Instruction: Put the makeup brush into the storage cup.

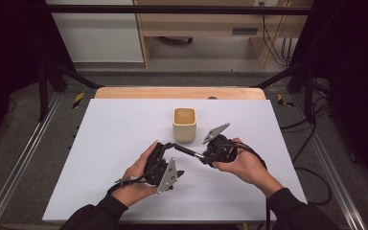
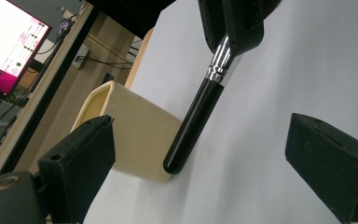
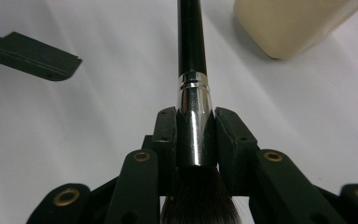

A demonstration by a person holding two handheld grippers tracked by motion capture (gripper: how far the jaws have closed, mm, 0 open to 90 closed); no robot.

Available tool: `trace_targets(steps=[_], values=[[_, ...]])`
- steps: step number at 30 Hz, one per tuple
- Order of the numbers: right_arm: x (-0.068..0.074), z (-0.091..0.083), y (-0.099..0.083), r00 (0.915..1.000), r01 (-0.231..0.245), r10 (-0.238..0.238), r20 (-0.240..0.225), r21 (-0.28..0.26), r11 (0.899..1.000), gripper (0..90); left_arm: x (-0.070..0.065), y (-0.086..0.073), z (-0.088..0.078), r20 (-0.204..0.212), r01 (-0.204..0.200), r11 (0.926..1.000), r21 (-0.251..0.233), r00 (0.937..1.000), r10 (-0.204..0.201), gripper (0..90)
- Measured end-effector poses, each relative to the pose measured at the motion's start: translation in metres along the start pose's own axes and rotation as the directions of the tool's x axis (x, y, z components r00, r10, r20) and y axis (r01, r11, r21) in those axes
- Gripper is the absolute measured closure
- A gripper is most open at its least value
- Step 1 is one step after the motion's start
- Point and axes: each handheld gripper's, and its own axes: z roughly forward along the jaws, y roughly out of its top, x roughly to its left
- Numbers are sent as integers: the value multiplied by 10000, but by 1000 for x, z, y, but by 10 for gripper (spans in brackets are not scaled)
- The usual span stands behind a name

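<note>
The right gripper has its fingers clenched on the silver collar of a makeup brush, bristles back toward the hand and the black handle pointing out ahead. In the high view that handle reaches from the right gripper across toward the left gripper, held above the white counter.

The left gripper has its fingers spread wide and released, nothing pressed between them; the tip of the brush handle hangs ahead of the gap, not yet inside it. Whether it is truly lined up with that gap is hard to tell from this slanted view.

This looks like a hand-over, or a re-grip, on the way to standing the brush in the cream cup, which sits just beyond both grippers near the middle of the counter. The next move calls for either bringing the left fingers around the black handle and closing, or tilting the brush upright and lowering it handle-first into the cup.

The cup stands close behind the handle tip, so a careless swing could knock it. Past the counter's far edge are a monitor and trailing cables, well clear of the work.
</note>
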Motion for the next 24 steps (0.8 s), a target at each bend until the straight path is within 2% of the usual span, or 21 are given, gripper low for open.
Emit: trace_targets(steps=[3,4,7,9,10,17,24], values=[[0,-1,2,10000,58,-58,-55,39,10000,708,-2,1,3,-68,-83,9998,170,9999,84,105],[1,-1,3,9999,94,-94,-85,71,9999,708,-1,2,3,-181,-321,9992,248,9993,325,110],[2,-2,5,9997,191,-189,-126,121,9997,708,-2,4,6,-282,-447,9985,312,9986,456,151],[3,-2,7,9997,179,-177,-160,109,9998,708,-1,5,7,-572,-603,9973,421,9964,626,166],[3,-3,7,9997,177,-174,-176,146,9997,708,-4,4,10,-23,-368,9981,498,9993,369,188],[5,-3,11,9994,201,-196,-272,171,9997,708,-9,3,18,-273,-788,9939,771,9963,811,255],[7,-1,14,9992,250,-243,-331,201,9995,708,-13,2,24,-198,-1067,9898,946,9938,1090,315]])
